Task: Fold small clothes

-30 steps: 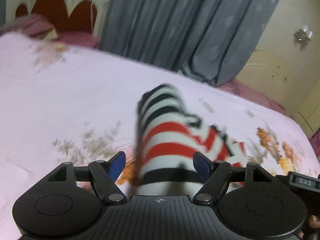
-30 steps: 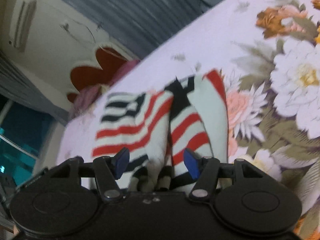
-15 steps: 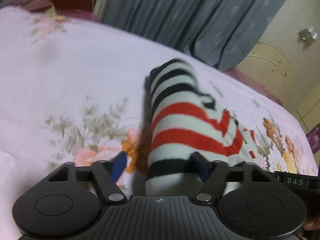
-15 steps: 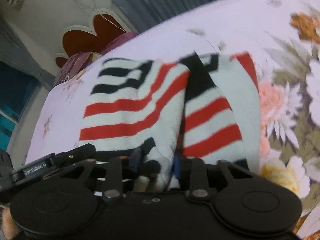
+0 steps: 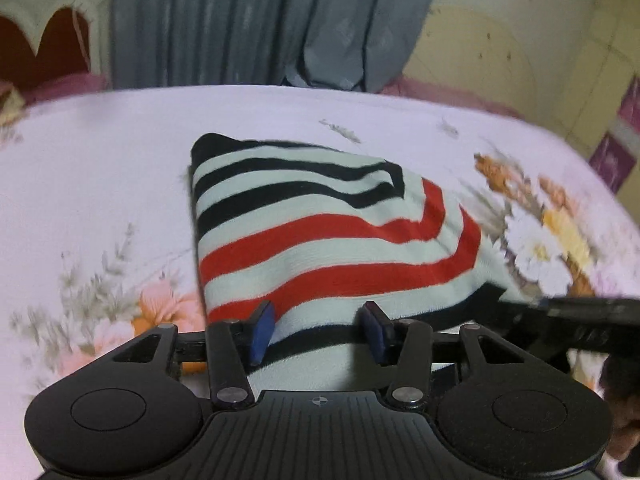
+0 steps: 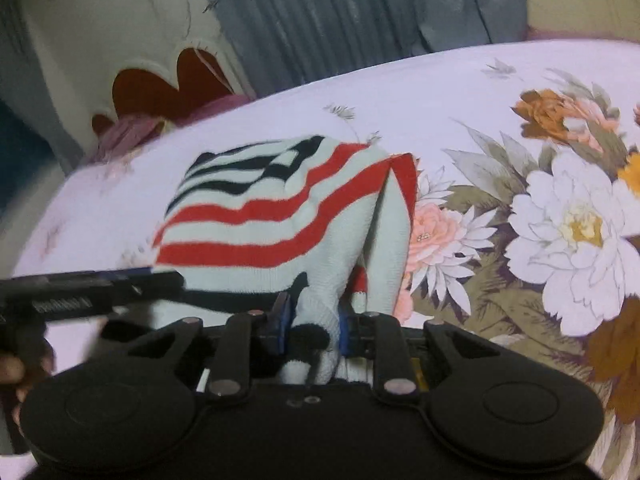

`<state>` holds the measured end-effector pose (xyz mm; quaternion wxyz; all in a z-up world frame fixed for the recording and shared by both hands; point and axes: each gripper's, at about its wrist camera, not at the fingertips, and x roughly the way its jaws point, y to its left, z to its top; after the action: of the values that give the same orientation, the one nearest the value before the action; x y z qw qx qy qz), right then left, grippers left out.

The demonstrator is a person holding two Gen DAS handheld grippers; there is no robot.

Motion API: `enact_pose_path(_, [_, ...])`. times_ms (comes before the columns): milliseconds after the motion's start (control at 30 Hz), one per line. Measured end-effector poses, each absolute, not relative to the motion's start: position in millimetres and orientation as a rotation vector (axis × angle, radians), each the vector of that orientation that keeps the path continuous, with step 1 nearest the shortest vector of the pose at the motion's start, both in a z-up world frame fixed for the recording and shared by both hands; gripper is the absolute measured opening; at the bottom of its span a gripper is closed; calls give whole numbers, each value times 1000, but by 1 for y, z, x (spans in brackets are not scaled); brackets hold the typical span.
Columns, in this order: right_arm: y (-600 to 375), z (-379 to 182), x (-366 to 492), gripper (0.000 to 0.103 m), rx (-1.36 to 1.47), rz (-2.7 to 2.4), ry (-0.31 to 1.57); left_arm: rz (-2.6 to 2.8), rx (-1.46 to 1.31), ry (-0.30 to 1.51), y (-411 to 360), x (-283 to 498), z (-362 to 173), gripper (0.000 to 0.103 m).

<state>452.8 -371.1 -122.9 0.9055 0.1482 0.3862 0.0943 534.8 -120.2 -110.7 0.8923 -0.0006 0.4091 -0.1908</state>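
A small knit garment (image 5: 320,232) with white, red and black stripes lies on the floral bed sheet (image 5: 100,168). Its black-edged hem reaches between the fingers of my left gripper (image 5: 319,330), whose jaws are closing; the cloth lies flat there, not pinched. In the right wrist view the same garment (image 6: 272,208) is bunched at its near edge, and my right gripper (image 6: 312,320) is shut on that bunch. Each gripper shows at the side of the other's view: the right gripper (image 5: 580,312) and the left gripper (image 6: 80,292).
Large printed flowers cover the sheet (image 6: 560,220) to the right of the garment. A grey curtain (image 5: 260,20) hangs behind the bed, and a red scalloped headboard (image 6: 168,80) with a pink pillow (image 6: 128,132) stands at the far left. A hand (image 6: 16,368) holds the left gripper.
The right gripper's jaws closed onto the garment's bunched near edge. The left gripper's jaws narrowed around the hem. Both views rolled more level, and the garment now spreads wider between the grippers.
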Motion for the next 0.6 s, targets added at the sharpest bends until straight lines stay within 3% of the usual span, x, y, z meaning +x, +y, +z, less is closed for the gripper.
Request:
enact_pose_path(133, [-377,-123,456,28,344,211,809,-429,-50,837,-104,535,-104,47])
enact_pose_path(367, [-369,-107,444,20,307,210,715,-456,-158,806,-88,536,-107,47])
enact_pose_path(600, [-386,-130,448,21,340,159,771,-431,55,839,-127,530,-111,47])
